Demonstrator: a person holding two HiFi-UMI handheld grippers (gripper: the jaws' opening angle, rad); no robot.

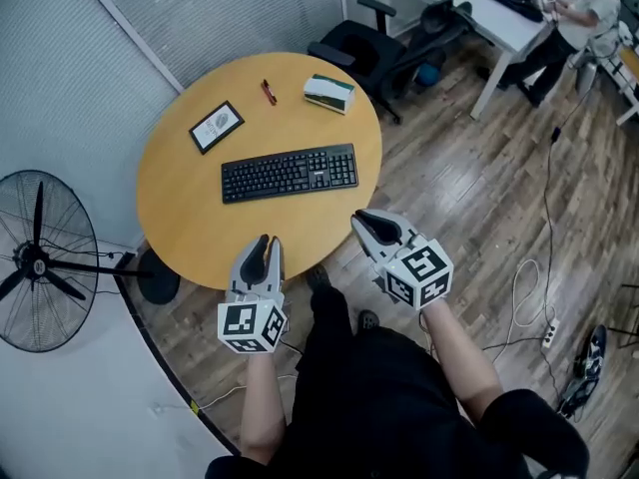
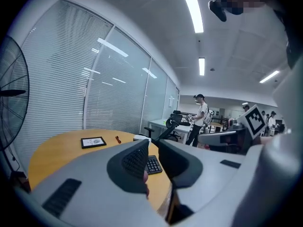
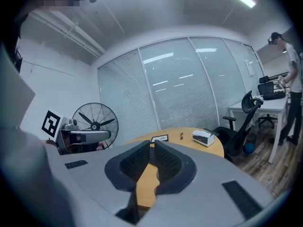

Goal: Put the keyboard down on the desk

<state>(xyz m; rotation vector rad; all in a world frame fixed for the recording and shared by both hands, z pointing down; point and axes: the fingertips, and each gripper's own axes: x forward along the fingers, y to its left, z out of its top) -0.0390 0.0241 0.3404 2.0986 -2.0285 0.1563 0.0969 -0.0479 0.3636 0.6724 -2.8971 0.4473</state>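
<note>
The black keyboard (image 1: 290, 173) lies flat in the middle of the round wooden table (image 1: 180, 218). Neither gripper touches it. Both are held back near my body, past the table's near edge. My left gripper (image 1: 268, 240) points at the table rim; its jaws stand a narrow gap apart with nothing between them. In the left gripper view a corner of the keyboard (image 2: 154, 164) shows through that gap (image 2: 153, 145). Over the floor at the table's right, my right gripper (image 1: 361, 218) has its jaws almost together and empty (image 3: 152, 145).
On the table's far side lie a framed picture (image 1: 217, 126), a red pen (image 1: 269, 92) and a small box (image 1: 329, 93). A standing fan (image 1: 40, 262) is at the left. Office chairs (image 1: 384, 43), a white desk (image 1: 469, 3), a person (image 1: 579, 18) and floor cables (image 1: 529, 297) are at the right.
</note>
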